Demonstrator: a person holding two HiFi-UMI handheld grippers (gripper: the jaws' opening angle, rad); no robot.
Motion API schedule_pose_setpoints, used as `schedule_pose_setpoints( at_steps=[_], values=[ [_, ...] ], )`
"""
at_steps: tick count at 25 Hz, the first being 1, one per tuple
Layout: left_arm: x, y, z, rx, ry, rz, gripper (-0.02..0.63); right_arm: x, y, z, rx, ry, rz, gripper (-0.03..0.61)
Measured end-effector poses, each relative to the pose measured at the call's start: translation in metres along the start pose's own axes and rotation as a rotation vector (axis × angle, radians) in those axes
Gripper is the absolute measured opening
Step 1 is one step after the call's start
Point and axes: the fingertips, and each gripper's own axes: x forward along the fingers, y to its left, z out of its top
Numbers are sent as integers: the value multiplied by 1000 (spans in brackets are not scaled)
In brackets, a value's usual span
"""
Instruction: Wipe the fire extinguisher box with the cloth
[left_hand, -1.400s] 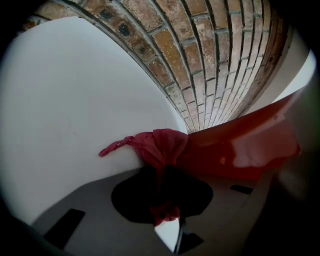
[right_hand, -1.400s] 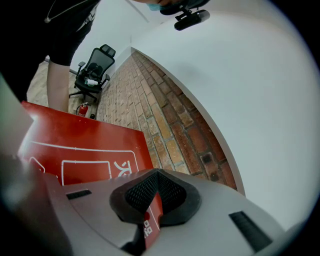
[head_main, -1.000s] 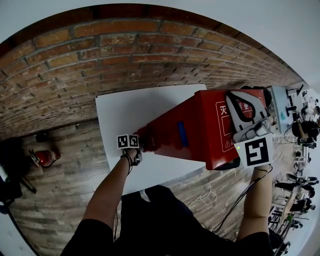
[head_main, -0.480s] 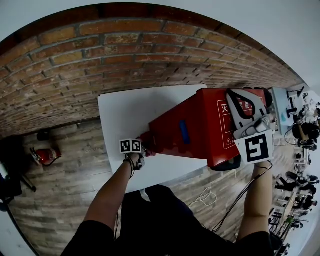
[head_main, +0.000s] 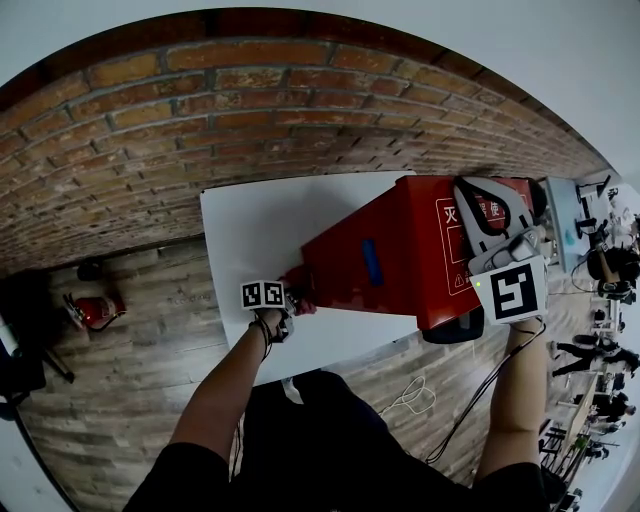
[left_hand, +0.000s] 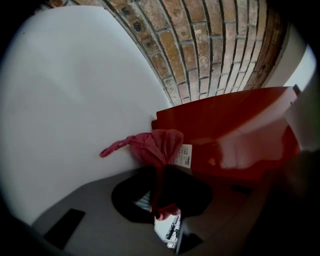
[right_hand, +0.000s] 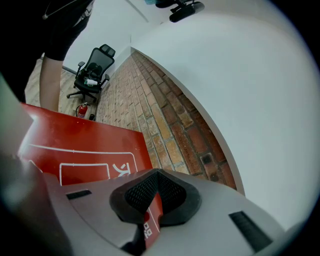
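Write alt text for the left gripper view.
The left hand-held gripper holds a crumpled red cloth at the corner of a glossy red fire extinguisher box, on a white rectangular surface before a brick wall.

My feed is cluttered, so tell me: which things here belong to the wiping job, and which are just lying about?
Job:
box
cloth, pinched in the left tongs
right tongs, clamped on the box edge

Lying about:
extinguisher on the floor
office chair
cable
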Motion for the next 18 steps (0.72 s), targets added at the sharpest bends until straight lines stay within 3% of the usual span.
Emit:
schedule_pose_setpoints(
  at_steps=[18],
  values=[
    [-20,-43,-2,-70,-24,-127,94,0,0,1,0,-6,-3,18]
  ],
)
